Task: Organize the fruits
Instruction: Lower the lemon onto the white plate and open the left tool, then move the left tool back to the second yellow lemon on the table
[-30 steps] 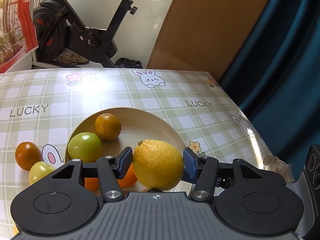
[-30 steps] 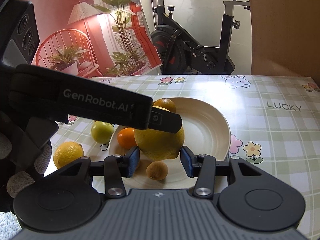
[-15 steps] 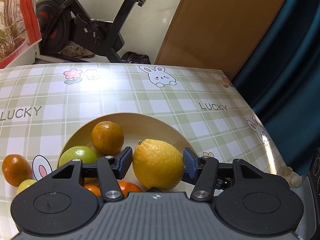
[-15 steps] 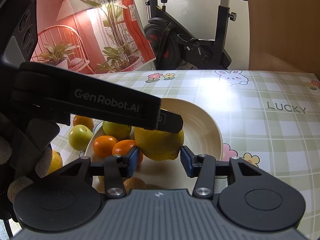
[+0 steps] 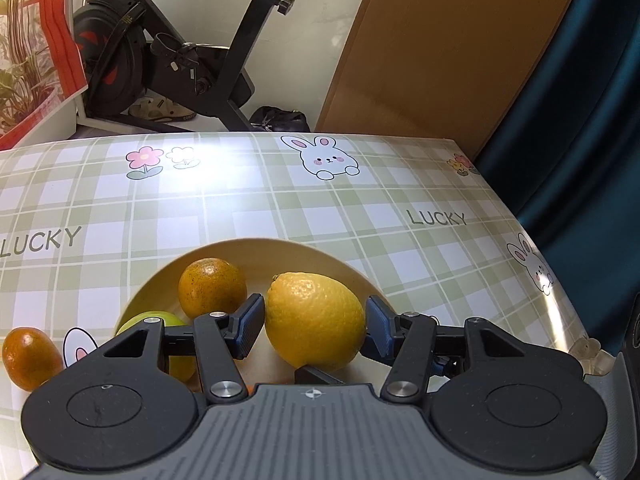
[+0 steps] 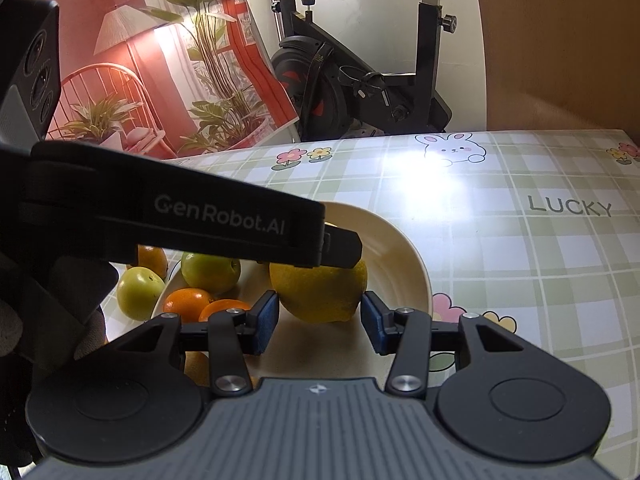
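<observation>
A yellow lemon [image 5: 316, 322] hangs low over the cream bowl [image 5: 280, 243], and my left gripper [image 5: 314, 330] is shut on it, one blue pad against each side. In the right wrist view the left gripper's black finger [image 6: 340, 248] lies across the top of the same lemon [image 6: 318, 294]. My right gripper [image 6: 320, 320] stands open just short of the lemon, pads clear of it. The bowl [image 6: 404, 252] holds an orange [image 5: 212, 286], a green fruit [image 6: 210, 270] and two small oranges [image 6: 186, 302].
On the checked tablecloth [image 5: 360, 200] left of the bowl lie an orange [image 5: 28, 354] and a green fruit [image 6: 140, 292]. The table's far edge faces an exercise bike [image 5: 180, 64] and a brown board [image 5: 440, 48]. A gloved hand [image 6: 24, 320] holds the left gripper.
Both grippers moved forward over the bowl, the left one carrying the lemon; the bowl and loose fruit slid down and left in both views. Neither gripper's jaws changed.
</observation>
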Motion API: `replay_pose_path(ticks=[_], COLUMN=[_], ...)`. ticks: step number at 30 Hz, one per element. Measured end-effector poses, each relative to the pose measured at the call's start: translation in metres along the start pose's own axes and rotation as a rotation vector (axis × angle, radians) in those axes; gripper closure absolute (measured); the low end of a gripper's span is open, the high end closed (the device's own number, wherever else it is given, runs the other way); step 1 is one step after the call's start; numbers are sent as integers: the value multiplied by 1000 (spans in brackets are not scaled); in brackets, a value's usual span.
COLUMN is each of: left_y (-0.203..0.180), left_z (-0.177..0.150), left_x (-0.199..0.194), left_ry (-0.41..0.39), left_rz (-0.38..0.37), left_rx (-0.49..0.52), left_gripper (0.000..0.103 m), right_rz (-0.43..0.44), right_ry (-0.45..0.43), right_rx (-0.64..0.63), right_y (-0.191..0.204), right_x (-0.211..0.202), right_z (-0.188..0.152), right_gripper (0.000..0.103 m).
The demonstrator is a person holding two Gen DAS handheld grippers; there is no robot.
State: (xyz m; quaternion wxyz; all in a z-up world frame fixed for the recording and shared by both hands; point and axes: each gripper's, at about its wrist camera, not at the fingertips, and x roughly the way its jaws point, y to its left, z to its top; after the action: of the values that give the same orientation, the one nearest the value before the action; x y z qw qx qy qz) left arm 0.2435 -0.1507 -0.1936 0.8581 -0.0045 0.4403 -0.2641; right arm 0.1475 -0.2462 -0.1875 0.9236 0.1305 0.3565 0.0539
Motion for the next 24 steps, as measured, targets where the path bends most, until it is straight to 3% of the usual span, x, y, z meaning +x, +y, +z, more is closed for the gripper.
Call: replay_pose_path(ticks=[9, 24], left_y=[-6, -4], left_z=[-3, -24], left_x=[-14, -60], left_ry=[-17, -59], left_rz=[-4, 5], left_rx=[18, 45], left_gripper=[44, 44], right_rz=[-35, -18], right_ry=[8, -25], right_rx=[5, -18], right_y=[-3, 17], right_x=[-6, -38], right_z=[2, -12], right_gripper=[55, 55])
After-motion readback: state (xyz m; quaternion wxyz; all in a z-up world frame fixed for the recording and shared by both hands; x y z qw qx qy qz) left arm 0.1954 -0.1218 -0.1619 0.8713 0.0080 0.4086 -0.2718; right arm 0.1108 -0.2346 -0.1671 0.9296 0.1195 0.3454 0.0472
